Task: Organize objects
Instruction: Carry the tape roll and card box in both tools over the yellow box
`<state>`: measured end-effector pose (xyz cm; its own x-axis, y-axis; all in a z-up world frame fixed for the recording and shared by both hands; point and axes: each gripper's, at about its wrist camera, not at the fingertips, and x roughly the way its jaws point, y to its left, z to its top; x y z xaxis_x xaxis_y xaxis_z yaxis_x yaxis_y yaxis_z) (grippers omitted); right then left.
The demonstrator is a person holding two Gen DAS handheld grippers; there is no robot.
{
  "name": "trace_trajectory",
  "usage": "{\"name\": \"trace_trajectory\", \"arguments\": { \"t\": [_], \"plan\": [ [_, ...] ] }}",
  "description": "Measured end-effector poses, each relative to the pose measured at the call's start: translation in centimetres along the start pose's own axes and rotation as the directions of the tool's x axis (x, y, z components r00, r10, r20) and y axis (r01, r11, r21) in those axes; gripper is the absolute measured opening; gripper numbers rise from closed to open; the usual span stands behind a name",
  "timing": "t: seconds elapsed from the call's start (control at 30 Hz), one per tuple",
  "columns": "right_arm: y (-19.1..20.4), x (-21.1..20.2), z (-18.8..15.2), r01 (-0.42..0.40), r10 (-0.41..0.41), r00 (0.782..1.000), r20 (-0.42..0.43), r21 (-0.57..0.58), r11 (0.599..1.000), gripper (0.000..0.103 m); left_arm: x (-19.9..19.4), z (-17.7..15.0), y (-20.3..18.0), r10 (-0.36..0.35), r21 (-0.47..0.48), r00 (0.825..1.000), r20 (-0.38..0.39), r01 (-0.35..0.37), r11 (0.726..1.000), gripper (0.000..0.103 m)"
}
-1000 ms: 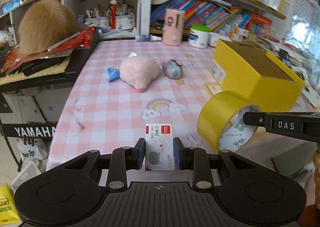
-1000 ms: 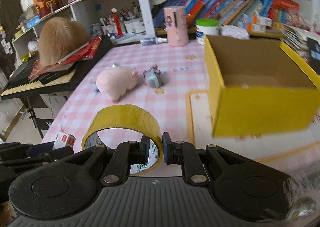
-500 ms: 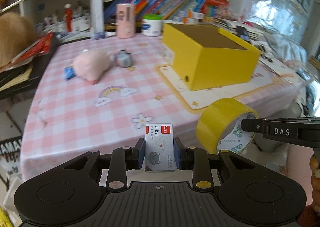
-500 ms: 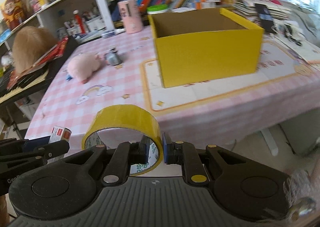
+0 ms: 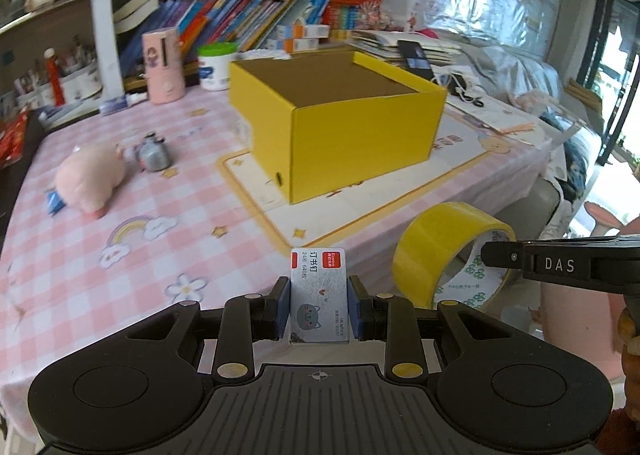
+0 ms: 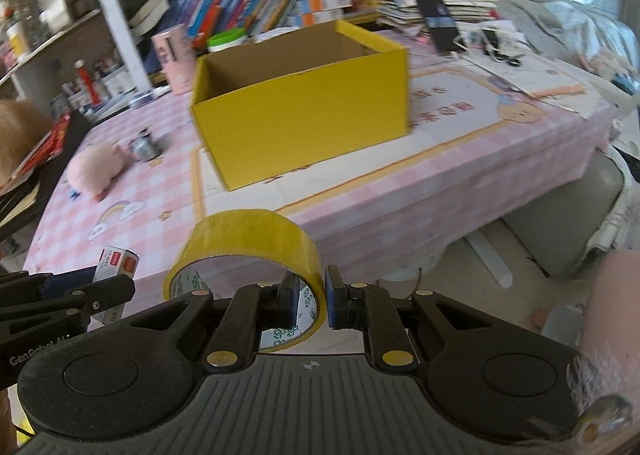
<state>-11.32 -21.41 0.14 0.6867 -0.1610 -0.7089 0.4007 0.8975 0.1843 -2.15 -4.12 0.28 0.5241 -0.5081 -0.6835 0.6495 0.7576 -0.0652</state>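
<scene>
Pink-and-white checked tablecloth [image 5: 168,215] with rainbow, star and flower prints covers the table; a cream mat with an orange border [image 5: 360,199] lies on it under an open yellow box [image 5: 360,135], which sits at about 12 o'clock from both grippers. Box interior shows bare brown cardboard — its floor is hidden by the near walls. At 10 o'clock on the cloth lies a pink plush pig [image 5: 90,183], just beside a small grey toy [image 5: 154,153]; something blue pokes out under the pig, too blurred to identify. Behind, at the table's far edge, stand a pink cylinder [image 5: 164,67] and a white jar with a green lid [image 5: 216,65], in front of shelves crammed with books [image 5: 248,23]. Papers and a dark phone-like slab are piled at 1 o'clock behind the box; details are smeared.

Left gripper [image 5: 319,309] is clamped on a small staple box [image 5: 318,295], held upright off the near table edge, white-blue with a red label and a cat face. Right gripper [image 6: 312,299] pinches the wall of a yellow tape roll [image 6: 244,239], one pad inside the ring and one outside, also short of the table edge. In the left view the tape [image 5: 448,251] sits at 3 o'clock, with the right gripper's arm cutting across it. Frame edges are heavily warped — the bottom right corner of the right view is a pinkish blur.
</scene>
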Motion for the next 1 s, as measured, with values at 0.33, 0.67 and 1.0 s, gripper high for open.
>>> {"name": "trace_trajectory", "arguments": {
  "t": [0.33,0.67,1.0],
  "plan": [
    [-2.6,0.9,1.4,0.025,-0.025,1.0,-0.006,0.028,0.999,0.013,1.9,1.6,-1.3,-0.017,0.008,1.0,0.002,0.017,1.0,0.028],
    [-4.2,1.9,3.8,0.038,-0.038,0.999,0.011,0.015,0.999,0.013,3.0,4.1,-2.3,-0.042,0.013,0.997,0.057,0.042,0.999,0.028],
    [-5.6,1.5,10.3,0.035,-0.028,0.989,0.142,-0.048,0.998,0.013,3.8,10.2,-2.6,-0.018,0.016,0.98,0.198,0.015,1.0,0.028]
  ]
}}
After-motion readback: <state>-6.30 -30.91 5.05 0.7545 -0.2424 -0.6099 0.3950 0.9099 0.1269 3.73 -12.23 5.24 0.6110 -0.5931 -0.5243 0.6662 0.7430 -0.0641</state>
